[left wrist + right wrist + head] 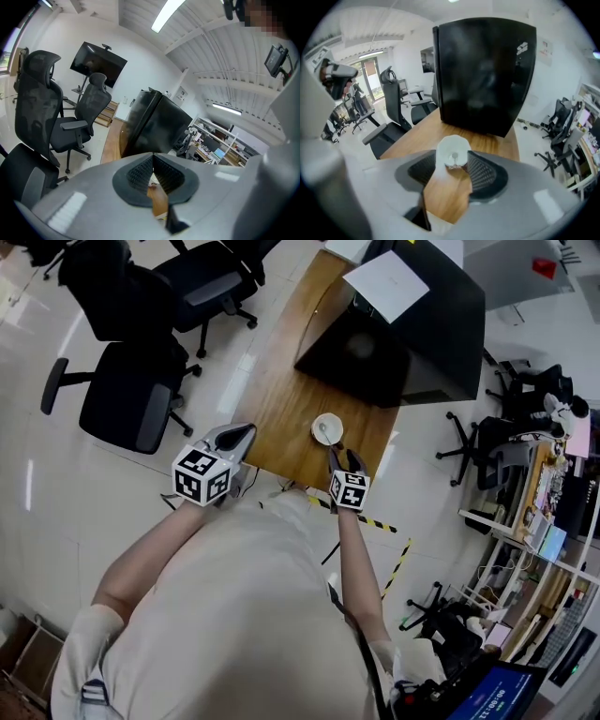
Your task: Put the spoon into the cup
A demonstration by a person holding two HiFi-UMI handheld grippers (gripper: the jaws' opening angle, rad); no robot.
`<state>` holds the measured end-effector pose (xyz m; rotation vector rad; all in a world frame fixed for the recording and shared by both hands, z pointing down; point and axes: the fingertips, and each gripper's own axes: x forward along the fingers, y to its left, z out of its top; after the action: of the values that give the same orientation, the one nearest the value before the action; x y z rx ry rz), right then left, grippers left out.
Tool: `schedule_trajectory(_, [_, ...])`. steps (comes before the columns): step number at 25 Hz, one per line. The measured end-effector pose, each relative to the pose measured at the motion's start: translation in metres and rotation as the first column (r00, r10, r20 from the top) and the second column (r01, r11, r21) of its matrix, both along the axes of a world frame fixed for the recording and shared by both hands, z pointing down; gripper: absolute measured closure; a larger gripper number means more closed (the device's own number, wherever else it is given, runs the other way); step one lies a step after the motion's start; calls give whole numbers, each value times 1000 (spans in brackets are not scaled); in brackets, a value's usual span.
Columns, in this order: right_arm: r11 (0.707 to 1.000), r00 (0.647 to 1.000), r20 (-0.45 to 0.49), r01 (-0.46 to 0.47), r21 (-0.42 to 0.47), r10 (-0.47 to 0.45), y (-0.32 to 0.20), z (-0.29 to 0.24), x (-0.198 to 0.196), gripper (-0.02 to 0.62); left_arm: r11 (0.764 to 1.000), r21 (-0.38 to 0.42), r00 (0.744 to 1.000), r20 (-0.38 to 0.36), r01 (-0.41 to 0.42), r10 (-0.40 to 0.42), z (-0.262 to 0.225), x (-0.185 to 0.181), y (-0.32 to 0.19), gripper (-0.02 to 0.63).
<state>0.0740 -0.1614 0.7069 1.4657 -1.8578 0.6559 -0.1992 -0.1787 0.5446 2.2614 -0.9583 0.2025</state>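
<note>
On the left there are black chairs (131, 395) on the floor. Next to them is the left tool (239, 436). It hangs just off the near left corner of the brown desk (281, 413). Its two jaws are closed together, and nothing is between them. It is not touching the cup or the spoon.

A bit more to the right, the white cup (327, 428) stands on the desk, close to the near edge. The spoon (454, 157) is inside the cup. You can see its small round end down in the white bowl of the cup. Behind the cup, farther back on the desk, stands a big black box (412, 334).

Right beside the cup, on the side nearest the person, is the right tool (345, 457). It points down at the cup. Its jaws are wide apart. The cup sits past their tips, and they are not pinching anything.

So I think the job is done: the spoon is in the cup and nothing holds it. All that looks left is to take both tools away without bumping the cup.
</note>
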Motion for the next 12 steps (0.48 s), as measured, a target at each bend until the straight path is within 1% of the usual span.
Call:
schedule_trajectory(6, [988, 997, 75, 8, 152, -20, 22, -55, -27, 385, 999, -1, 999, -9, -35, 35, 7, -5, 6, 606])
schedule_trajectory(9, [974, 994, 107, -9, 226, -16, 28, -81, -31, 385, 997, -14, 997, -15, -69, 69, 9, 4, 8, 606])
schedule_trajectory(12, [955, 988, 156, -36, 293, -11, 34, -105, -30, 387, 994, 6, 994, 6, -113, 113, 6, 17, 11, 606])
